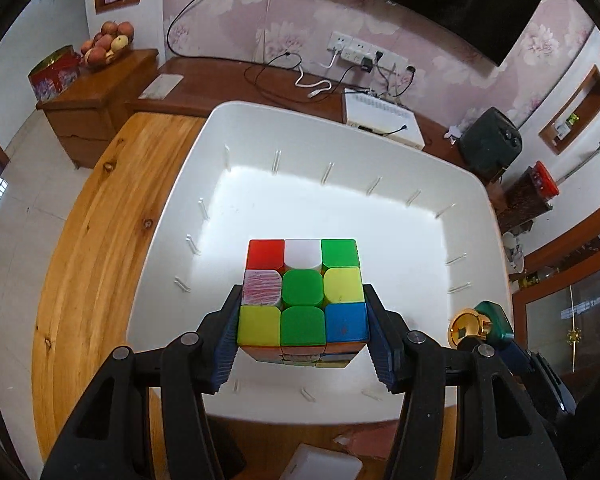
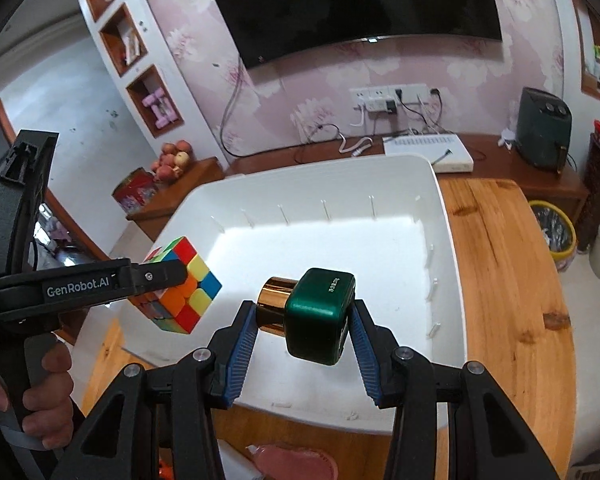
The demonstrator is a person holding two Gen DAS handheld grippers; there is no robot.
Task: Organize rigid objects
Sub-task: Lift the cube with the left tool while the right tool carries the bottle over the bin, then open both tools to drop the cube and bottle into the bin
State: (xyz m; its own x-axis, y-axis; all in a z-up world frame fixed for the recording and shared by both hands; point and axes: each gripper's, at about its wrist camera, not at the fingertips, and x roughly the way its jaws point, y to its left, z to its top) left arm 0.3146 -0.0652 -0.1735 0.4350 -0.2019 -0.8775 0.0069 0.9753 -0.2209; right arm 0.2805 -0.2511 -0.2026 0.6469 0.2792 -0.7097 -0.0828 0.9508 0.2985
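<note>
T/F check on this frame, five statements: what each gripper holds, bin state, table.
1. The left gripper is clamped on a puzzle cube. True.
2. The right gripper is open with nothing in it. False: it is shut on a green bottle with a gold cap.
3. The white bin already has objects lying in it. False: none is visible on its floor.
4. Both held items hang above the bin. True.
5. The bin sits on a glass table. False: the wooden table is under it.

I note a wall-mounted television (image 2: 352, 4), a fruit pile (image 1: 108, 42) on a side cabinet (image 1: 96, 96), and a yellow-rimmed bin (image 2: 553, 232) beside the bench (image 2: 508, 280).
</note>
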